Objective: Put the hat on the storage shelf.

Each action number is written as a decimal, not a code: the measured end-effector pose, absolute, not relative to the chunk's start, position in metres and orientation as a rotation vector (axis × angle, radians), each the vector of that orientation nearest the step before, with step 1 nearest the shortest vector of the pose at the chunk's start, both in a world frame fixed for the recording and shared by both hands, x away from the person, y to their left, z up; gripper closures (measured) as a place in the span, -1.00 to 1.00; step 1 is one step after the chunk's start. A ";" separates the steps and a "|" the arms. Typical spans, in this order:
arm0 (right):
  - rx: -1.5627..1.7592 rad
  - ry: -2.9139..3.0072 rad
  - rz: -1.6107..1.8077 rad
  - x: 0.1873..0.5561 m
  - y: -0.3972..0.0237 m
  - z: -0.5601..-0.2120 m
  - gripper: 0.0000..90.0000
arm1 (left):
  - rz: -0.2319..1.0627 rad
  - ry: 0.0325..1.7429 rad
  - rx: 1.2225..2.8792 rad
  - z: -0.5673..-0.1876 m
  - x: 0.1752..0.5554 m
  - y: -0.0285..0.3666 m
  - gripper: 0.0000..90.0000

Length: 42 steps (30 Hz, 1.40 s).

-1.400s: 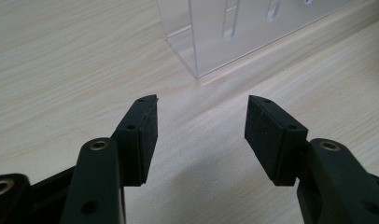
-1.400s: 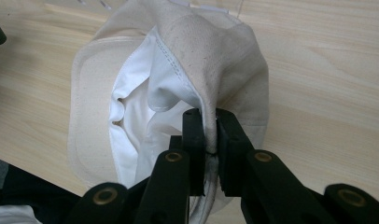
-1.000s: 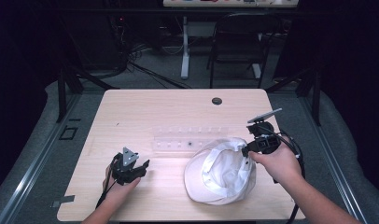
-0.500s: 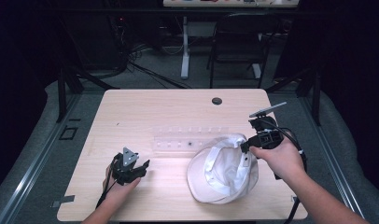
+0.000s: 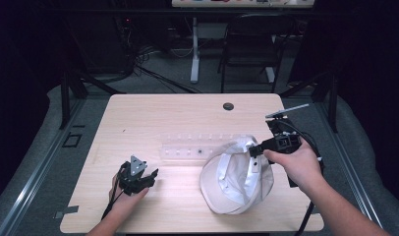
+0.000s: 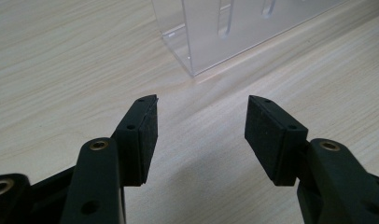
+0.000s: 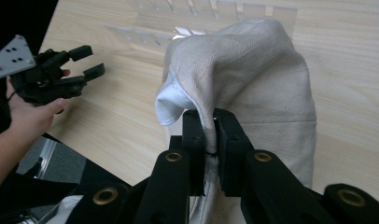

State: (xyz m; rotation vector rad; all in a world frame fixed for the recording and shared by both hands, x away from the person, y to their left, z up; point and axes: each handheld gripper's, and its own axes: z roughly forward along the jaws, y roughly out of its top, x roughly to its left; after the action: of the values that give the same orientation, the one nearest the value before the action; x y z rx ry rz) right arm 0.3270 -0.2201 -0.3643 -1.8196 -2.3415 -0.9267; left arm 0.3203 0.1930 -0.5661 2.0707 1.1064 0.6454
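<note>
Since the earlier frame the right gripper (image 5: 253, 149) has risen a little, lifting the rim of the white cap (image 5: 237, 179), whose far edge now sits higher. Its jaws are clenched on the cap fabric; the cap's lower part rests on the table (image 5: 153, 118), just in front of the clear rack (image 5: 187, 147). Left gripper (image 5: 151, 175) hasn't moved: jaws apart, nothing btwn them.

The right gripper (image 7: 210, 135) jaws pinch the white cap's (image 7: 253, 74) edge.
</note>
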 end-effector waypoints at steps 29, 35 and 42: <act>-1.757 -2.248 -1.205 0.327 -0.225 -0.331 0.85 | 0.626 1.076 2.064 -0.565 0.316 0.185 -0.02; -1.753 -2.214 -1.257 0.330 -0.224 -0.321 0.85 | 0.609 1.043 2.066 -0.562 0.313 0.178 -0.02; -1.756 -2.201 -1.301 0.335 -0.216 -0.308 0.85 | 0.547 0.981 2.022 -0.549 0.306 0.160 -0.11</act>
State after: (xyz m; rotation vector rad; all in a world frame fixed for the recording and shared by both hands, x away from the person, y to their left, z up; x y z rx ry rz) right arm 0.3354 -0.2163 -0.3078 -1.7564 -2.2007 -1.3014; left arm 0.3056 0.1600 -0.5491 2.0223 0.9806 0.5470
